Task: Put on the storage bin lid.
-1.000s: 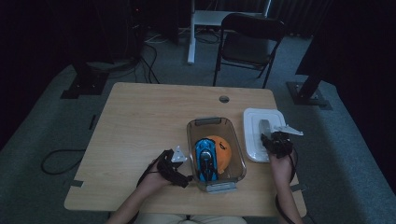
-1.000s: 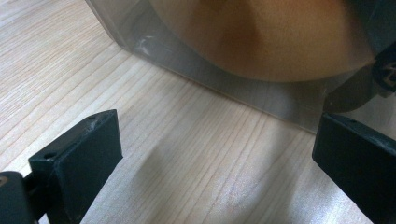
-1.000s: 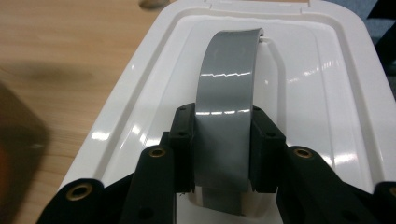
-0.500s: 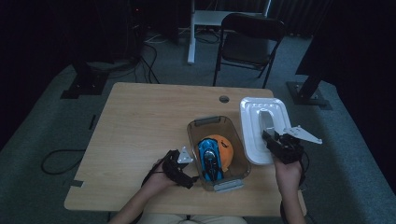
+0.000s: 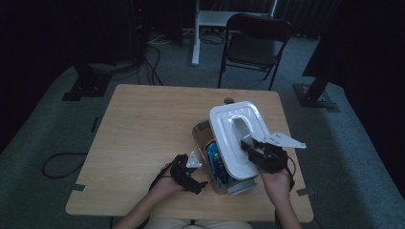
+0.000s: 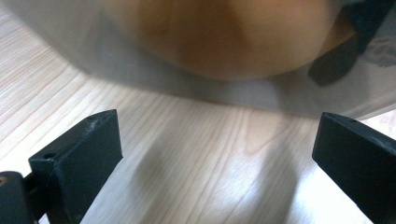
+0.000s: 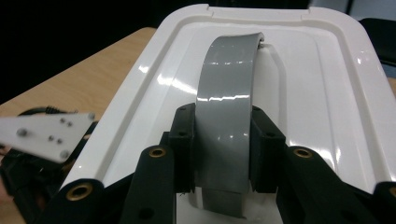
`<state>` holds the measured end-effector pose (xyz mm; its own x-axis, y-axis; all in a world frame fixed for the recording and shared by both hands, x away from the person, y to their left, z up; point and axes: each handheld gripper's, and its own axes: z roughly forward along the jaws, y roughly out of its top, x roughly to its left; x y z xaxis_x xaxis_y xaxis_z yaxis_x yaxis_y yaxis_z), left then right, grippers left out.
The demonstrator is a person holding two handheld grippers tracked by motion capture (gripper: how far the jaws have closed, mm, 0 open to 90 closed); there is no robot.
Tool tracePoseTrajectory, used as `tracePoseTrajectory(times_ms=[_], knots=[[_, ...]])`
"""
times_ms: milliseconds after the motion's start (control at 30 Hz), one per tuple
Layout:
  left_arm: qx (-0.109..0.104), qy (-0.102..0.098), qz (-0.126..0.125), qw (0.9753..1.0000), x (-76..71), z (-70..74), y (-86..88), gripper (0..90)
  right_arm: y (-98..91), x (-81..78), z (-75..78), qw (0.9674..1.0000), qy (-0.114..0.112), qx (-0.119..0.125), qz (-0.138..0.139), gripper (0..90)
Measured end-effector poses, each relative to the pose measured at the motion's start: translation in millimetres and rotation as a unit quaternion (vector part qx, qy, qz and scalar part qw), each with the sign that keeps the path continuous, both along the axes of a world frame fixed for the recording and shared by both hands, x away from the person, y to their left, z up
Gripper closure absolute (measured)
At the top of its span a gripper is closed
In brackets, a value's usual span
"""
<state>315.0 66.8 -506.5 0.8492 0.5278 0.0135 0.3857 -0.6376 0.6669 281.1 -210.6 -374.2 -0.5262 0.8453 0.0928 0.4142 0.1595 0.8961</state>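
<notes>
Taking the clear container [image 5: 210, 164] on the worktop [image 5: 143, 129] as the landmark: to its left, the left claw [image 5: 191, 172] rests low on the wood, just beside the container's near left wall. In the left gripper view its jaws stand wide apart with nothing between them, and the blurred clear wall, with an orange thing [image 6: 224, 37] showing through it, lies straight ahead of them. That claw looks placed to steady the container rather than to carry anything.

Over the container, the white lid [image 5: 237, 136] is held in the air, tilted, and overhangs the container's right side and far end. Its long axis runs near to far, roughly along the long axis of the container. The left part of the opening is uncovered, and blue contents [image 5: 213, 160] show there.

At the lid's near right, the right claw [image 5: 251, 149] pinches the lid's grey handle [image 7: 227, 107]. The right gripper view shows both pads pressed against the sides of that grey strap, which runs away from the claw along the lid's length.

The coming move seems to turn on this offset: the lid sits right of and above the container's rim, so it would need to shift left, level out and come down square. The right hand is the one that carries it.
</notes>
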Motion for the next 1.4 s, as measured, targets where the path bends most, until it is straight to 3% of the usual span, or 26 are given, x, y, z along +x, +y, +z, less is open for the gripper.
tracePoseTrajectory(times_ms=[167, 467, 800, 1033, 1167, 1400], knots=[[-0.001, -0.003, 0.011, 0.9999, -0.2, 2.3, 7.5, 2.1, 16.2, 3.4, -9.3, 0.9997, 0.016, 0.002, 0.02, 67.7], [-0.002, -0.001, 0.019, 0.9998, -3.3, -0.3, 14.4, 2.1, 34.6, 5.6, -21.0, 0.9981, 0.04, -0.016, 0.043, 67.7], [-0.004, 0.002, 0.022, 0.9998, -5.9, -2.5, 17.7, 2.1, 39.5, 6.0, -22.0, 0.9972, 0.052, -0.031, 0.043, 67.6], [-0.003, 0.004, 0.02, 0.9998, -5.8, -3.3, 17.7, 2.1, 41.3, 8.3, -27.0, 0.9958, 0.07, -0.027, 0.052, 67.7], [-0.004, 0.006, 0.023, 0.9997, -6.3, -4.9, 16.9, 2.1, 46.5, 7.6, -28.4, 0.9954, 0.072, -0.042, 0.048, 67.8], [-0.005, 0.007, 0.025, 0.9997, -5.7, -6.7, 16.5, 2.1, 43.8, 10.7, -26.9, 0.9942, 0.083, -0.035, 0.058, 66.1]])
